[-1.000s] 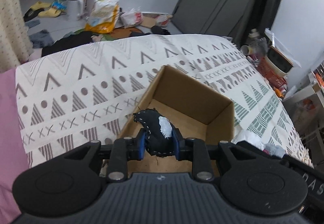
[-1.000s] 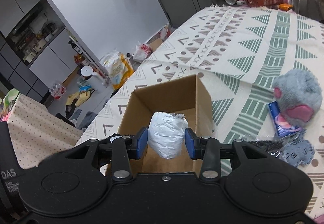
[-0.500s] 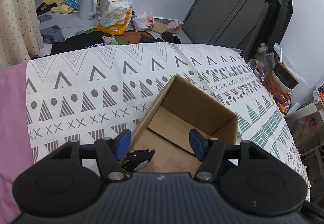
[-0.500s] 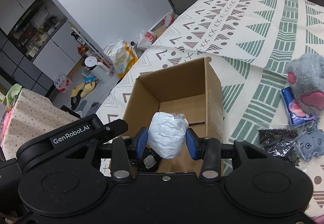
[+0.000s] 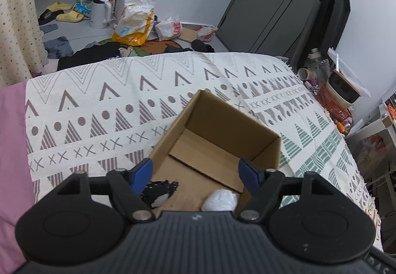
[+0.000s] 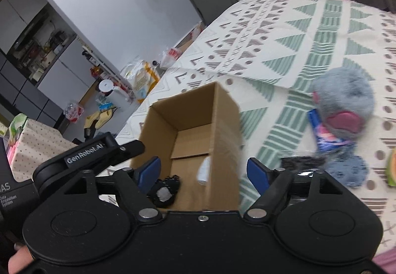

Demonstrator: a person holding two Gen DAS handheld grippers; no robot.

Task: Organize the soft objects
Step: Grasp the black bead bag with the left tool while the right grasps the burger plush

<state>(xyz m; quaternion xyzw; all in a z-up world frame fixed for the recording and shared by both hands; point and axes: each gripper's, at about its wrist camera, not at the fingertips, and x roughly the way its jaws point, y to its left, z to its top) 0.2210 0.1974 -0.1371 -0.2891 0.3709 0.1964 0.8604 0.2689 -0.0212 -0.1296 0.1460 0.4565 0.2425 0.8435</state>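
Note:
An open cardboard box [image 5: 262, 130] [image 6: 222, 110] stands on the patterned blanket. Inside it lie a black soft toy with a white patch [image 5: 158, 193] [image 6: 165, 191] and a white soft lump [image 5: 221, 199] [image 6: 204, 171]. My left gripper [image 5: 195, 172] is open and empty just above the box's near edge. My right gripper [image 6: 204, 171] is open and empty over the box. A grey plush with a pink patch [image 6: 344, 103], a blue packet [image 6: 324, 135], a blue-grey soft disc [image 6: 346, 171] and a black piece [image 6: 302, 162] lie right of the box.
The patterned blanket [image 5: 99, 110] covers the surface, with pink fabric [image 5: 12, 150] at the left. The left gripper's body [image 6: 99, 150] shows in the right wrist view beside the box. Clutter stands on the floor [image 5: 133, 24] and past the far right edge [image 5: 339, 90].
My left gripper opened and dropped the black toy into the box. Then my right gripper opened and the white lump fell into the box. Both grippers have drawn back slightly.

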